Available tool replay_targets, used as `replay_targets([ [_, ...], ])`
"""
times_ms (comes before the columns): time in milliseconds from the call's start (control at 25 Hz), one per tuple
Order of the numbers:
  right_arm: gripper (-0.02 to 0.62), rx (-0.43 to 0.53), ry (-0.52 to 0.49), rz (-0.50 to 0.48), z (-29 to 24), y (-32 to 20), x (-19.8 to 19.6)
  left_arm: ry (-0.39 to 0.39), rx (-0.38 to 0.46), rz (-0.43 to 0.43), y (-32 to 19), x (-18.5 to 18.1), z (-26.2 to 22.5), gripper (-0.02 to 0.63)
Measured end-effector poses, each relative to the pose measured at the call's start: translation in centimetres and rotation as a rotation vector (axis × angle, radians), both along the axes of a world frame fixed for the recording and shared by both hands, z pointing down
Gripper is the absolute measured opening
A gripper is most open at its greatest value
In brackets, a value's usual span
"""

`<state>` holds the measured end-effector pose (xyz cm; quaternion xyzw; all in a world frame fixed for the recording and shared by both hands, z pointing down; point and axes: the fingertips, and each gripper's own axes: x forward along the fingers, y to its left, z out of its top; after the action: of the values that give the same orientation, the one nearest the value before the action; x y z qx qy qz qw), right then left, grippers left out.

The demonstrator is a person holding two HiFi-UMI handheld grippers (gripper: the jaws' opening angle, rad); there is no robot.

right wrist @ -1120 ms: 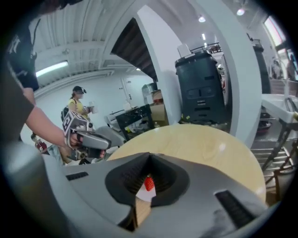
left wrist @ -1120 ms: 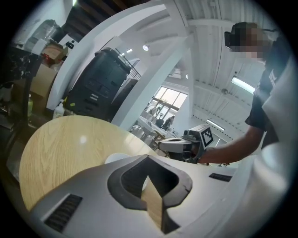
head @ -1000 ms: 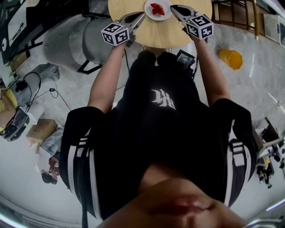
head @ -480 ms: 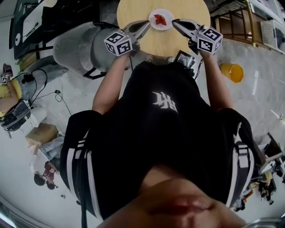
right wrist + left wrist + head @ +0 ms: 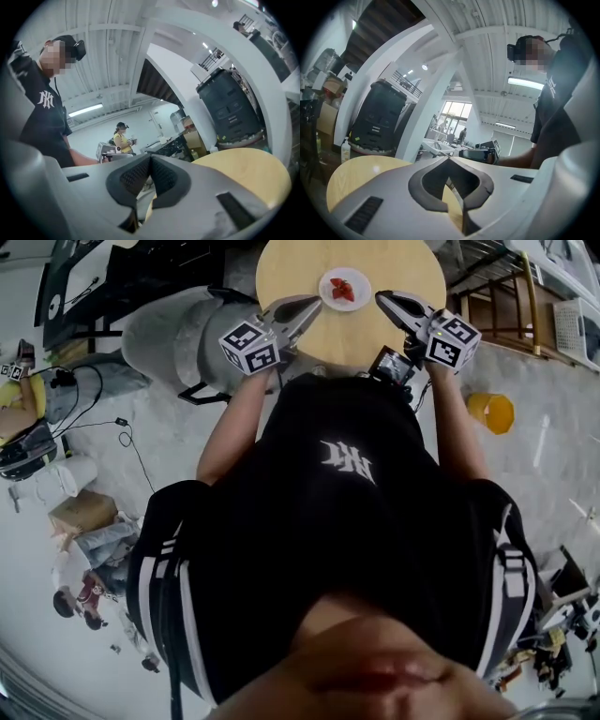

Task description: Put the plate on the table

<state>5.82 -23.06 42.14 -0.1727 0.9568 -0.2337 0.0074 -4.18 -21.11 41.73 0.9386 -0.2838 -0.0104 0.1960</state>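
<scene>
The white plate (image 5: 326,290) sits flat on the round wooden table (image 5: 298,266), near the middle of it. There is some red food (image 5: 343,289) on the plate. A person in a black shirt (image 5: 347,521) stands at the table's near edge and holds a claw in each hand. The left gripper (image 5: 315,304) is on one side of the plate and the right gripper (image 5: 381,297) is on the other side, so the plate is between them. Both claws point in at the plate and their tips are close to it, but neither one has hold of it. The left claw is pinched closed with nothing in it. The right claw is pinched closed too, and it holds nothing. On the floor to the person's right stands a yellow bin (image 5: 491,412). To the left of the table is a big grey seat (image 5: 173,334).
</scene>
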Motion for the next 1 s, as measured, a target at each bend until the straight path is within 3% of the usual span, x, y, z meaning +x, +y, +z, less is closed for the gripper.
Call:
replay_targets([
  [200, 0.002, 0.043, -0.002, -0.078, -1.2, 1.5, 0.5, 0.001, 0.003, 0.002, 1.2, 0.9, -0.7, 0.001],
  [400, 0.002, 0.084, -0.072, -0.167, -3.4, 3.7, 0.5, 0.008, 0.012, -0.006, 2.8, 1.9, -1.9, 0.002],
  [600, 0.003, 0.078, -0.186, -0.341, -5.4, 7.2, -1.0, -0.008, -0.003, -0.021, 3.9, 2.2, -2.7, 0.002],
  [680, 0.003, 0.097, -0.168, -0.369, -5.5, 8.0, -1.6, -0.017, 0.006, -0.012, 4.1, 2.5, -3.1, 0.002],
  [840, 0.002, 0.106, -0.123, -0.342, -5.1, 8.2, -2.2, -0.009, 0.024, 0.003, 4.5, 2.5, -4.0, 0.002],
  [1000, 0.0, 0.003, -0.144, -0.207, -4.2, 6.5, -1.4, 0.002, 0.04, 0.022, 4.6, 1.8, -3.9, 0.002],
])
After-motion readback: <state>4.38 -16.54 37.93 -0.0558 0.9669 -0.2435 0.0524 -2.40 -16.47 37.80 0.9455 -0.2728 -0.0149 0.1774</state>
